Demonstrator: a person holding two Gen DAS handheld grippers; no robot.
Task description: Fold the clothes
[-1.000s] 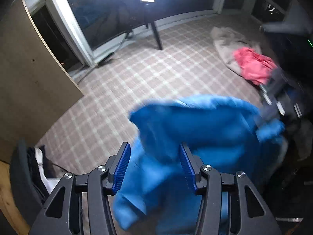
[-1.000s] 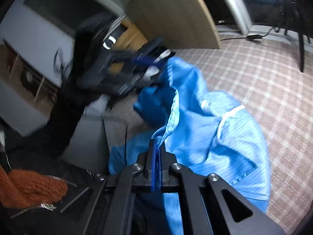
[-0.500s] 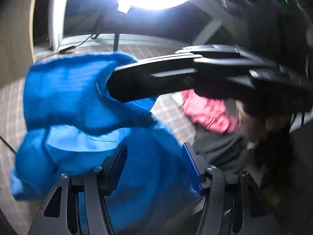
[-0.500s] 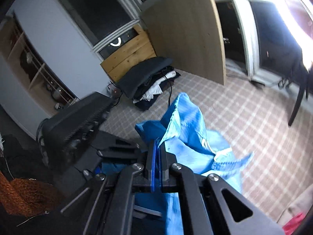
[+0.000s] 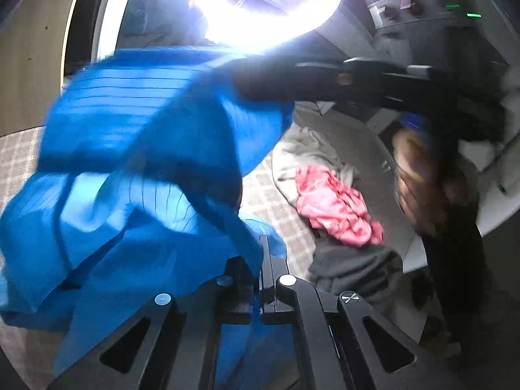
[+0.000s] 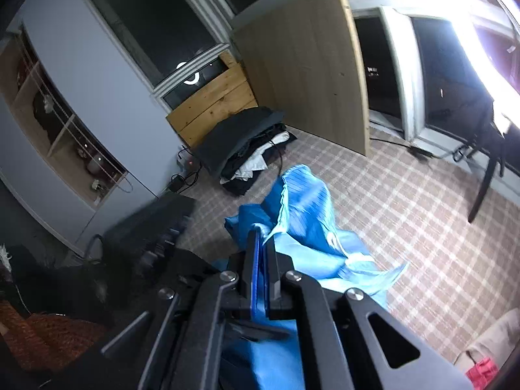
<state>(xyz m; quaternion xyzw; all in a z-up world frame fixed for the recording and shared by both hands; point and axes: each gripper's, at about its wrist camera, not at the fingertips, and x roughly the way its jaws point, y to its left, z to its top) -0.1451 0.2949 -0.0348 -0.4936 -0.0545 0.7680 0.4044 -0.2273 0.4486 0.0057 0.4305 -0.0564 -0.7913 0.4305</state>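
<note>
A bright blue striped shirt (image 5: 136, 149) hangs in the air, bunched and blurred with motion. My left gripper (image 5: 258, 260) is shut on a fold of it at the lower middle of the left wrist view. The right gripper's body (image 5: 357, 78) crosses that view above, held by a hand (image 5: 419, 178), and grips the shirt's upper part. In the right wrist view my right gripper (image 6: 261, 243) is shut on an edge of the blue shirt (image 6: 308, 227), which drapes down over the checked carpet (image 6: 422, 227).
A pink garment (image 5: 334, 208) lies on a beige cloth (image 5: 308, 149) beside a dark grey garment (image 5: 354, 266). A stack of dark folded clothes (image 6: 247, 143) sits by a wooden board (image 6: 308, 65). A ring light (image 5: 260, 6) glares overhead; its stand (image 6: 484, 185) rises at right.
My left gripper was open half a second ago and has now shut on a fold of the blue shirt. The right gripper has kept its hold while the shirt swings up.
</note>
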